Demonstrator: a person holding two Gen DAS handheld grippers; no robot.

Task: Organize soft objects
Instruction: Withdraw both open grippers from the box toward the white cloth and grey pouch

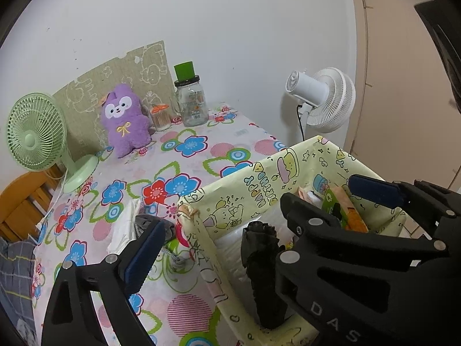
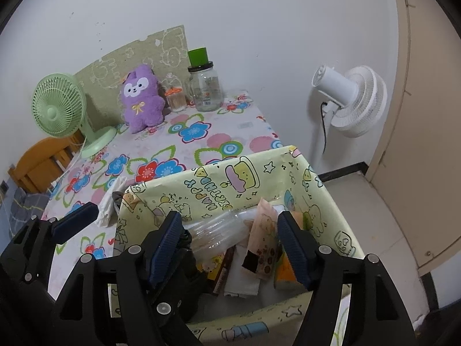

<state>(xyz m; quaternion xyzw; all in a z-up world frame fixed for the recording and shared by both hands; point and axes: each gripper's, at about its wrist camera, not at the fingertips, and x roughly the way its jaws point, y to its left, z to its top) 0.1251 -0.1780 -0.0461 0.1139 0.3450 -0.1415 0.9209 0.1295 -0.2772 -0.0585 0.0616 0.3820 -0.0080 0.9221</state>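
A box (image 1: 245, 178) lined with pale yellow cartoon paper stands at the table's near right corner. A black crumpled soft thing (image 1: 262, 274) stands upright inside it. My left gripper (image 1: 219, 225) is wide open above the box's left wall, and the black thing sits low beside its right finger. A grey fabric piece (image 1: 170, 229) and a white cloth (image 1: 124, 227) lie on the table by its left finger. My right gripper (image 2: 230, 222) hangs open over the box (image 2: 216, 178), above a clear plastic bottle (image 2: 219, 230), pressing on nothing. A purple plush bunny (image 1: 124, 121) sits at the back.
The box also holds packets (image 2: 265, 245) and an orange-green carton (image 1: 343, 210). A green desk fan (image 1: 37, 135), a small swab jar (image 1: 161, 118) and a glass jar with a green lid (image 1: 191, 101) stand at the back. A white fan (image 1: 325, 98) stands off the table's right edge.
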